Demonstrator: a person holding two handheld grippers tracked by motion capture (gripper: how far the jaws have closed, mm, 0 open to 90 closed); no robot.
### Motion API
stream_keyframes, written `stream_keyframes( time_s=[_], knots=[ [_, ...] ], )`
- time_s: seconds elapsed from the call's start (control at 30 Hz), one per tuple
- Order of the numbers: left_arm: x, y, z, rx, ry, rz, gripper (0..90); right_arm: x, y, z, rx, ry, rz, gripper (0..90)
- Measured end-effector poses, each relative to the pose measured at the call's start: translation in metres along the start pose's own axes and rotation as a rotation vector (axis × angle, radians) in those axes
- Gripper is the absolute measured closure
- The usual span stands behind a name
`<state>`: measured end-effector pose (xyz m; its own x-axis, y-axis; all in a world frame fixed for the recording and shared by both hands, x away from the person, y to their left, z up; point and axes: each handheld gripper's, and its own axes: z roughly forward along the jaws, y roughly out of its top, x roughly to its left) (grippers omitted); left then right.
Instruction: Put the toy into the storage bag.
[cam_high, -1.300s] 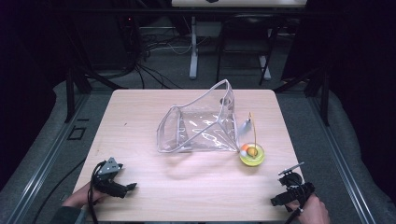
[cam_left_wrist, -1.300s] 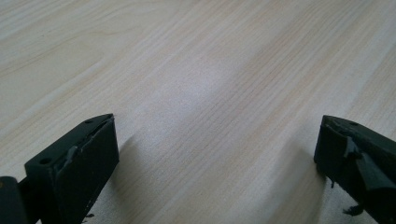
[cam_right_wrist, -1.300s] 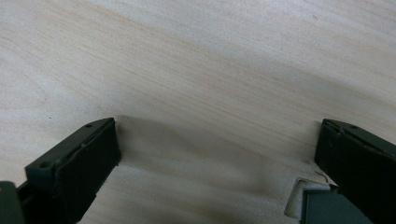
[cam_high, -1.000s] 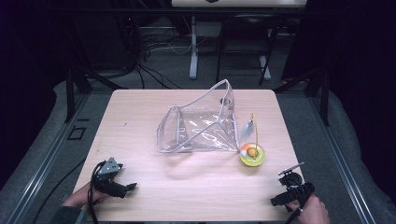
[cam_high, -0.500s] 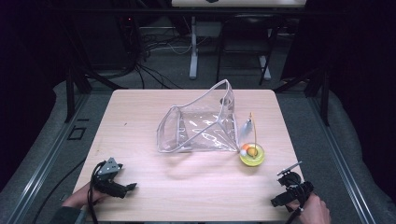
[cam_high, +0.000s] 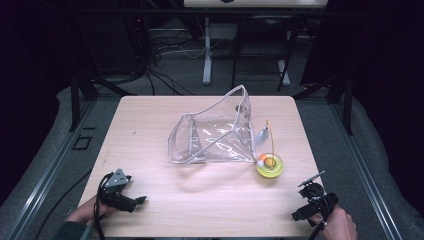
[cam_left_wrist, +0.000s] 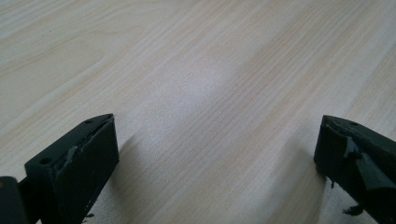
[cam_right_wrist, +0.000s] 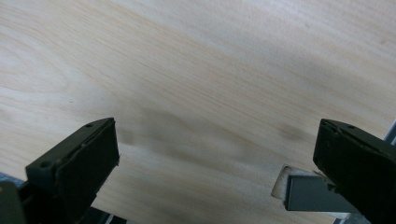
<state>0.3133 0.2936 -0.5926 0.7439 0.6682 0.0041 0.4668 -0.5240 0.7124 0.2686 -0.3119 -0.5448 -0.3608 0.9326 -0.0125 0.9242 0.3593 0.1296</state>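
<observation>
Near the front left corner of the pale wooden table (cam_high: 150, 130), the left black two-jaw gripper (cam_high: 131, 201) rests low with its jaws spread wide over bare wood, nothing between them. To start well, I judge it should travel forward and right to the clear plastic zip pouch (cam_high: 212, 134), which stands propped open at mid-table, and pinch the nearer rim to steady the soft film before anything goes in. Just right of the pouch sits a small round yellow holder (cam_high: 270, 166) with an orange-and-white ball and a thin upright stick; it is near the pouch's corner, though I cannot tell whether they touch. At the front right corner, the right black two-jaw gripper (cam_high: 302, 214) also has its jaws spread and holds nothing; it looks best placed to take the yellow piece, closing gently so the stick does not tip. What the holder really is stays too small to make out, and the pouch's transparent walls blur its opening's exact edge.
</observation>
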Motion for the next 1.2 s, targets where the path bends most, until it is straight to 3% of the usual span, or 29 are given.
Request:
stream_keyframes(
  time_s=[0.07, 0.37, 0.4, 0.43, 0.53, 0.6, 0.7, 0.73, 0.97, 1.03, 1.07, 1.2],
  knots=[
    [0.000, 0.000, 0.000, 0.000, 0.000, 0.000, 0.1, 0.001, 0.001, -0.004, -0.020, 0.004, 0.006, 0.0],
    [0.000, 0.000, 0.000, 0.000, 0.000, 0.000, 0.0, 0.010, 0.012, -0.022, -0.021, -0.004, -0.035, 0.0],
    [0.000, 0.000, 0.000, -0.001, 0.000, 0.000, 0.1, 0.013, 0.012, -0.020, -0.075, 0.012, -0.004, 0.0],
    [0.000, 0.000, 0.000, -0.001, 0.000, 0.000, 0.0, 0.013, 0.015, -0.026, -0.037, -0.011, -0.043, 0.0],
    [0.000, 0.000, 0.000, -0.001, 0.000, 0.000, 0.0, 0.015, 0.018, -0.030, -0.051, -0.009, -0.047, 0.0],
    [0.000, 0.000, 0.000, -0.001, 0.000, 0.000, 0.0, 0.016, 0.025, -0.037, -0.024, -0.014, -0.071, 0.0],
    [0.000, 0.000, 0.000, -0.001, 0.000, 0.000, 0.1, 0.018, 0.028, -0.040, -0.054, -0.006, -0.055, 0.0],
    [0.000, 0.000, 0.000, -0.001, 0.000, 0.001, 0.0, 0.018, 0.033, -0.047, -0.032, -0.018, -0.085, 0.0],
    [0.000, 0.000, 0.000, -0.001, 0.000, 0.001, 0.1, 0.026, 0.048, -0.061, -0.059, -0.017, -0.106, 0.0],
    [0.000, 0.000, 0.000, -0.001, 0.000, 0.000, 0.1, 0.027, 0.053, -0.067, -0.038, -0.022, -0.128, 0.0],
    [0.000, 0.000, 0.000, -0.001, 0.000, 0.001, 0.1, 0.028, 0.053, -0.066, -0.069, -0.013, -0.112, 0.0],
    [0.000, 0.000, 0.000, -0.001, 0.000, 0.001, 0.1, 0.030, 0.061, -0.073, -0.054, -0.026, -0.140, 0.0]
  ],
)
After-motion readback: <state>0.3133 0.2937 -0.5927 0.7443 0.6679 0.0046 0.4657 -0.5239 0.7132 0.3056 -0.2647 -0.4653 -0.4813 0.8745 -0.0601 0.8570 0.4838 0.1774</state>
